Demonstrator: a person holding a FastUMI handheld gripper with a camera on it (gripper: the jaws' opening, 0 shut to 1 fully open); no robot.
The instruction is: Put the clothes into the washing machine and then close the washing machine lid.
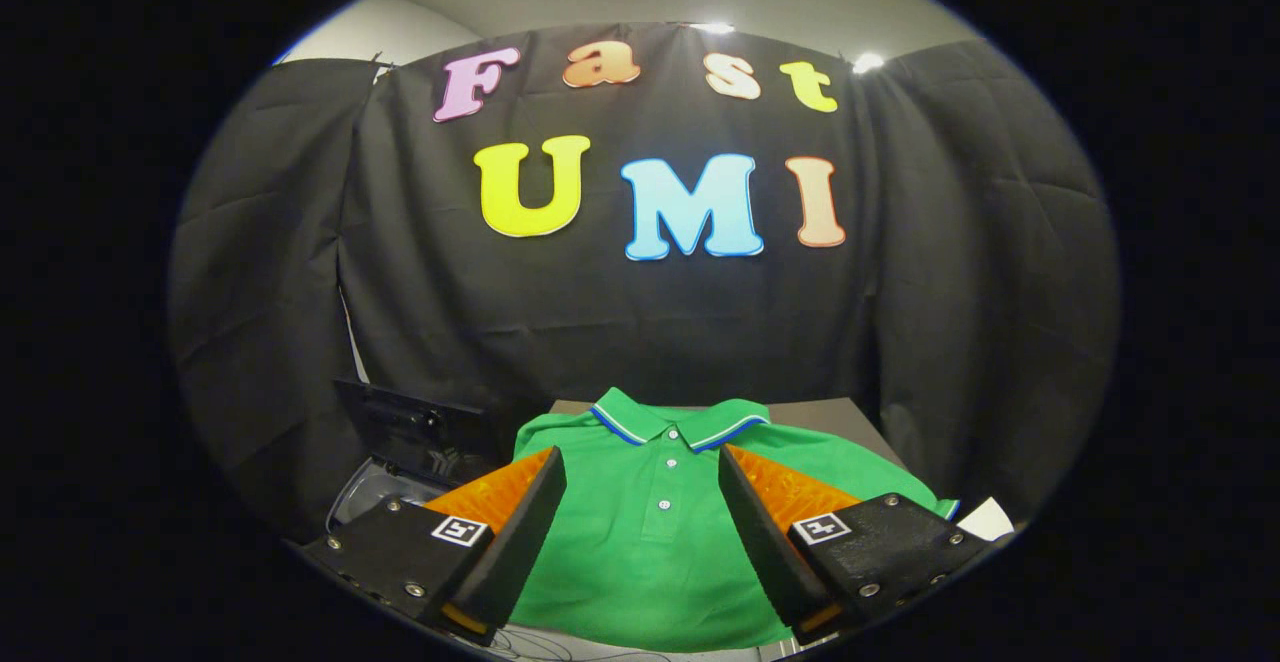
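A green polo shirt [650, 532] with a blue-and-white edged collar lies spread flat on a table [820, 410], its buttoned placket facing up. My gripper [640, 467] hovers over the shirt's chest, open wide, with one finger over each side of the shirt and nothing between them. To the left of the shirt stands the washing machine [375, 492], its dark lid [410, 427] raised upright behind the opening. The left finger hides most of the machine's opening.
The black cloth wall hangs close behind the table and the machine. A small white sheet [985, 519] lies by the shirt's right sleeve, beyond the right finger. Thin cables [560, 647] lie at the near edge below the shirt.
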